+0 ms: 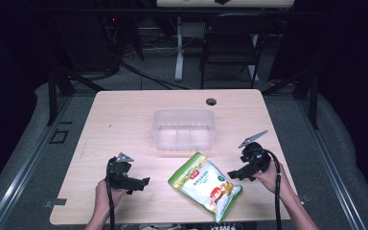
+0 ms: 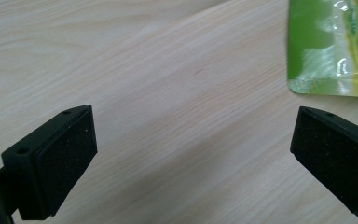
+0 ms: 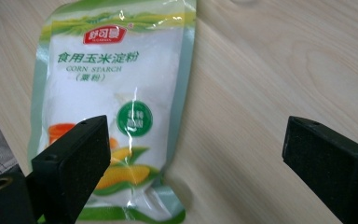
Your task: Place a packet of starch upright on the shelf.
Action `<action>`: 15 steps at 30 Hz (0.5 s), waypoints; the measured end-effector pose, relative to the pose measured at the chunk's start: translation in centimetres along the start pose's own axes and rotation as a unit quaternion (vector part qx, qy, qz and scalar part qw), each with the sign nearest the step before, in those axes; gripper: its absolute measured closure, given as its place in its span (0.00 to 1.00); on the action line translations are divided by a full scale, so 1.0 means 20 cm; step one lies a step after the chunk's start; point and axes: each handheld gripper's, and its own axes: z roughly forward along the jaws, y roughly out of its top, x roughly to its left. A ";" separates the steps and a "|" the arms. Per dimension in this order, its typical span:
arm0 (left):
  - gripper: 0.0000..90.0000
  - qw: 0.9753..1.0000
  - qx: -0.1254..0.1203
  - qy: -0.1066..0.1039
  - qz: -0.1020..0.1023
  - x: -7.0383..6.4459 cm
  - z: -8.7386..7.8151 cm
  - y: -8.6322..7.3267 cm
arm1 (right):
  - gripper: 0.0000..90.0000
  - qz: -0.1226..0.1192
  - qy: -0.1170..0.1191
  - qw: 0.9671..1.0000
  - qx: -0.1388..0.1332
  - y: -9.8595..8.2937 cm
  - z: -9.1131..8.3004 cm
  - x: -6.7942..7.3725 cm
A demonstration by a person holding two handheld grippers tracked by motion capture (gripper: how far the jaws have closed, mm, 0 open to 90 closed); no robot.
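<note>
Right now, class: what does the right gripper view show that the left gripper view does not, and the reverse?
Right gripper view alone: the bag's printed front, reading CORN STARCH, with a corn picture low on it. Left gripper view alone: nothing extra, just one green corner of the bag at its upper right. Both share: the corn starch bag lying on the wooden table, and two black jaws spread wide with nothing between them.

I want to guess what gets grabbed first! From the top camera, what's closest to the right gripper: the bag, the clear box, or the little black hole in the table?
From the right gripper:
1. Bag, just beside it, toward the left.
2. Clear box, farther up the table's middle.
3. Black hole, near the far edge.
</note>
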 end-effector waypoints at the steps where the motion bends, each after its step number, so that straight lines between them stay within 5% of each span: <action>1: 0.00 1.000 -0.001 -0.004 0.001 0.00 0.00 0.00 | 0.09 -0.003 0.004 1.000 0.005 0.02 0.02 0.00; 14: 0.00 1.000 -0.009 -0.013 0.012 -0.02 0.01 0.00 | 0.14 -0.012 0.039 0.999 0.024 0.14 0.20 0.04; 15: 0.00 1.000 -0.009 0.000 0.025 -0.03 0.01 0.01 | 0.16 -0.015 0.041 0.999 0.027 0.17 0.22 0.04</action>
